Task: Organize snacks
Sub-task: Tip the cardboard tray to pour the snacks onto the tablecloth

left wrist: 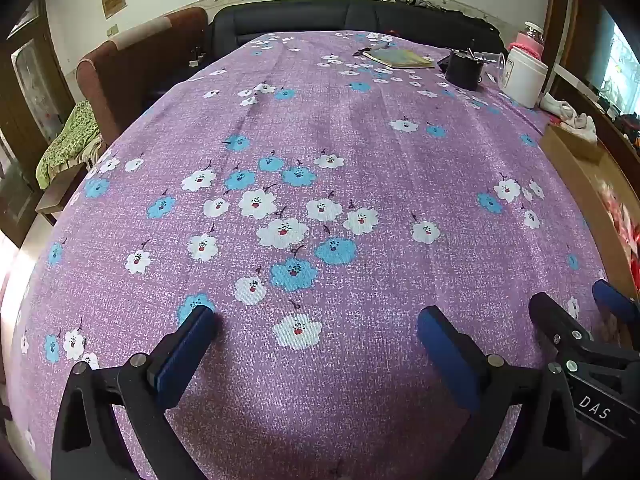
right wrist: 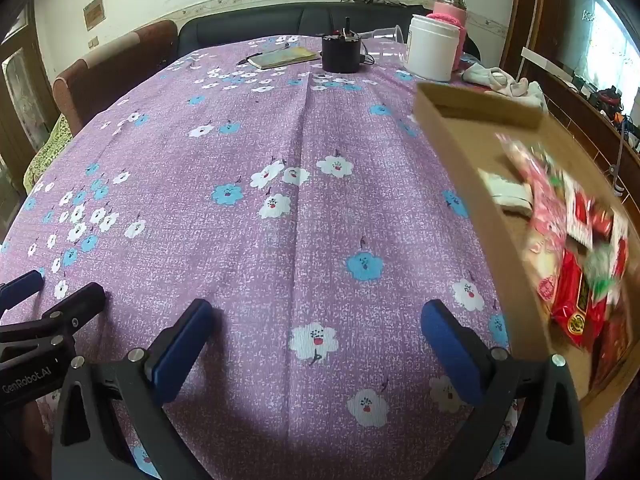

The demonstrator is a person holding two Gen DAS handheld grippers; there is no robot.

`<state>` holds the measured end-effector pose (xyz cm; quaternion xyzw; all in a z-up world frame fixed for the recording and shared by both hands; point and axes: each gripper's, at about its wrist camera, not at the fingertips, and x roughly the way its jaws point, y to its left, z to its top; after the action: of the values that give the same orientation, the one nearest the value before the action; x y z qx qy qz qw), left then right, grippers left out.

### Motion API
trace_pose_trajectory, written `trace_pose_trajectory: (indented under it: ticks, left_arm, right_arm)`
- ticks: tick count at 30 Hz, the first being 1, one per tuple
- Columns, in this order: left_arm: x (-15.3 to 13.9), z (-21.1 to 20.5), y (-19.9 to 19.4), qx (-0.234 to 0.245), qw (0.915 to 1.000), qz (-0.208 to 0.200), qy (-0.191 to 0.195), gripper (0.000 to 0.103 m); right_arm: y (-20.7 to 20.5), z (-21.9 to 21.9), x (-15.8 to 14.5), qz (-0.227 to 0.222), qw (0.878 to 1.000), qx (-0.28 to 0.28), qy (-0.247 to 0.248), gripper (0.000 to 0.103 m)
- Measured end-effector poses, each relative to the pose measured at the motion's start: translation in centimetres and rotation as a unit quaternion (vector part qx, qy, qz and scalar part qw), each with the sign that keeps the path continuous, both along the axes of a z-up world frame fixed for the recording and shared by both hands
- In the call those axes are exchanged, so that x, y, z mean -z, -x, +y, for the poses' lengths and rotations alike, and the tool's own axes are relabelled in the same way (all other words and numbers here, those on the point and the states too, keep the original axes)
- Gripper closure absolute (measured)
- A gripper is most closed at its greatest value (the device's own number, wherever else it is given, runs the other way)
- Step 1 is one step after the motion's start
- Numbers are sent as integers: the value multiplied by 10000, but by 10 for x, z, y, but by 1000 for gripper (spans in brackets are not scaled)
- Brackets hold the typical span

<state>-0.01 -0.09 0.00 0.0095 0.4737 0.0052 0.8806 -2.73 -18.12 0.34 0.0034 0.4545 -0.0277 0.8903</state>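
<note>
Along the right edge of the table, on the purple flowered tablecloth, sits a shallow brown cardboard box holding a heap of crinkly plastic snack packets, red and pink ones with a pale wrapped piece at the far side. The packets are blurred, so their exact number is unclear. They look light, soft and slippery: film wrappers that crumple and slide, with contents that could crush under a hard squeeze. A sealed edge or a pinch across a packet's flat middle seems the safest hold.

The right gripper hovers over bare cloth with its blue-padded fingers spread wide and nothing between them; the box lies just beside its right finger, the snacks further right and slightly farther away. The left gripper is likewise wide apart and empty, to the left of its partner, well apart from the snacks.
</note>
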Motion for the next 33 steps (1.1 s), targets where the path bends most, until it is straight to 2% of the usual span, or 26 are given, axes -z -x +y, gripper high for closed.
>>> trace_pose_trajectory:
  ticks: [33]
  left_arm:
    - [-2,3,2,1,10000,-18,70,0]
  right_arm:
    - [0,1,0,-7,10000,-1,2,0]
